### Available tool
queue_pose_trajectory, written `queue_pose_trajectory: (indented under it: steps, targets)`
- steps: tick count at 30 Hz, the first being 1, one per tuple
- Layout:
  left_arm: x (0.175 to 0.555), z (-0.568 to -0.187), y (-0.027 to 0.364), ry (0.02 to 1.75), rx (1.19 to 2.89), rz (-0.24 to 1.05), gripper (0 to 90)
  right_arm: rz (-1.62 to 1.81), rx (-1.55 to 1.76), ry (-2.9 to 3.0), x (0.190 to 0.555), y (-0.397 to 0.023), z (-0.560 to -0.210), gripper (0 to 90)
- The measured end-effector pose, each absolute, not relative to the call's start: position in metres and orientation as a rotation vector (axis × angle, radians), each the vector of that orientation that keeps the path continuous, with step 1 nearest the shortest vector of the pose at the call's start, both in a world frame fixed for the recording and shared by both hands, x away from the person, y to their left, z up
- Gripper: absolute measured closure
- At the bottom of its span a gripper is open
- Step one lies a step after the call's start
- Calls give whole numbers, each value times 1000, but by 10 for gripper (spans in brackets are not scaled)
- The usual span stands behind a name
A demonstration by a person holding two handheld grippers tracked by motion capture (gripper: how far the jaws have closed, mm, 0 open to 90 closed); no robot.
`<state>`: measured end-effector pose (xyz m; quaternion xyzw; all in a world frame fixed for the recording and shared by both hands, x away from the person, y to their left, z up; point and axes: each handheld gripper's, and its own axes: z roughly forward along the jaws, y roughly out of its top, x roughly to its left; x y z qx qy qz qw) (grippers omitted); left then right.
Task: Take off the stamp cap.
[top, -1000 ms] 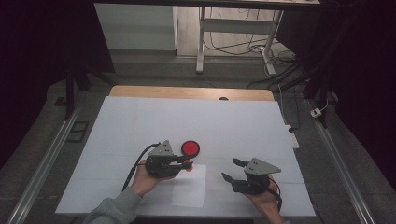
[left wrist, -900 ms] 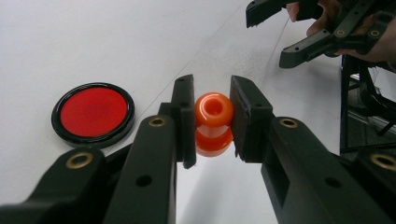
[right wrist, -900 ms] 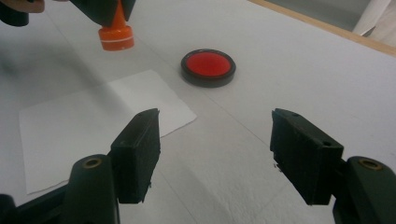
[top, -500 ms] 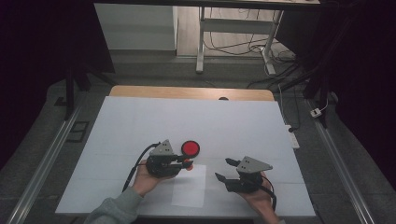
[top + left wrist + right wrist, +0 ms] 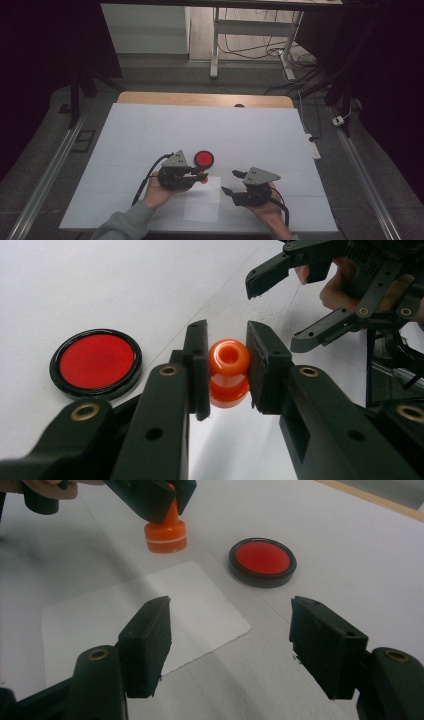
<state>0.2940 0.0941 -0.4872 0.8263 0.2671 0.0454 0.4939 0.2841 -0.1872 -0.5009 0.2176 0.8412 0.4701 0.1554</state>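
An orange stamp point(image 5: 228, 371) with a knob handle stands upright between the jaws of my left gripper point(image 5: 228, 335), which is shut on its handle. In the high view the left gripper point(image 5: 201, 175) holds the stamp point(image 5: 202, 176) low over the table, just off the far corner of a white paper sheet point(image 5: 202, 205). A round red ink pad point(image 5: 204, 159) in a black case lies just beyond it. My right gripper point(image 5: 229, 182) stands open to the right of the sheet, jaws wide with nothing between them point(image 5: 230, 615), pointing at the paper point(image 5: 140, 615) and the ink pad point(image 5: 262, 560).
The white table cover point(image 5: 150, 130) stretches far beyond the hands, with a wooden edge point(image 5: 200, 99) at the back. Metal rails point(image 5: 45, 185) run along both sides. Cables and a table frame point(image 5: 250, 30) lie on the floor behind.
My right gripper has slid left, closer to the paper and the left gripper, still open. The left gripper and the stamp have stayed put.
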Motion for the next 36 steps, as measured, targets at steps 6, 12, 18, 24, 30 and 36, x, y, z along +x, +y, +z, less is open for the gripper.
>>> queue_pose_trajectory:
  steps: [6, 12, 18, 24, 30, 36]
  targets:
    - [294, -488, 92, 641, 2008, 108, 721, 1332, 611, 2422, 286, -180, -501, 325]
    - [294, -488, 91, 640, 2004, 99, 721, 1332, 593, 2434, 287, -173, -502, 326]
    - [294, -488, 90, 637, 2004, 98, 721, 1334, 575, 2441, 286, -167, -503, 326]
    - [294, -488, 90, 636, 2003, 96, 721, 1329, 564, 2447, 286, -160, -504, 327]
    - [294, -488, 89, 634, 2006, 99, 721, 1312, 540, 2461, 286, -152, -507, 327]
    - [294, -488, 89, 632, 2005, 101, 721, 1322, 529, 2464, 286, -147, -508, 329]
